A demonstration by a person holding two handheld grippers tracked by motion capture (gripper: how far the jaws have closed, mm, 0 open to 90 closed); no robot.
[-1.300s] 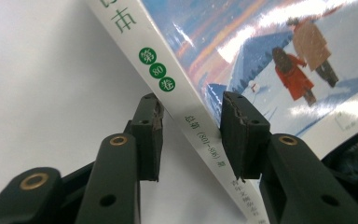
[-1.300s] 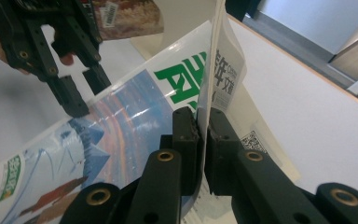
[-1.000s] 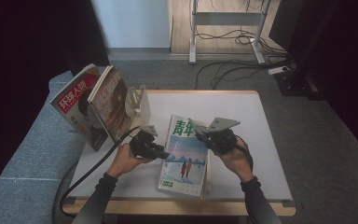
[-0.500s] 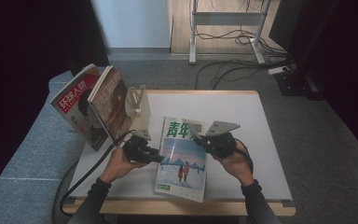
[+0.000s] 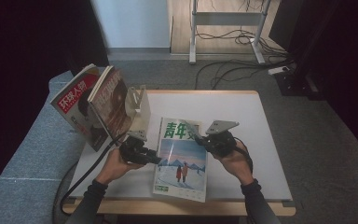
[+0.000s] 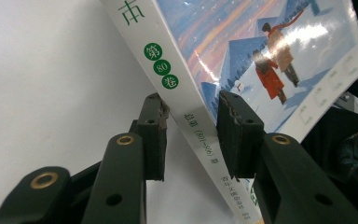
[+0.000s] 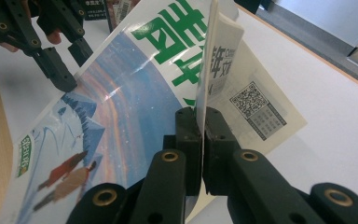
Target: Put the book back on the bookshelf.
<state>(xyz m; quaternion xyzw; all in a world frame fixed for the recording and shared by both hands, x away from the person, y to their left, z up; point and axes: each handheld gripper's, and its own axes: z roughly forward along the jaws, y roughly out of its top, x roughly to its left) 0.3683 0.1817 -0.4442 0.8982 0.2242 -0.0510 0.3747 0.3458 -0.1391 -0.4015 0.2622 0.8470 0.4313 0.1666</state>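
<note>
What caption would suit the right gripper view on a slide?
The right gripper pinches the lifted cover of a magazine on the white table, while the left gripper waits at its spine.

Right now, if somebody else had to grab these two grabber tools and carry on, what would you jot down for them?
Right gripper: shut on the magazine's front cover, which is lifted off the first page.
Left gripper: its jaws straddle the spine of the magazine with gaps showing, so no firm grip.
The magazine lies on the white table; two more magazines stand in a rack at the left rear.
Done: cover pinched and raised.
Left: probably to open it fully or carry it off.
</note>
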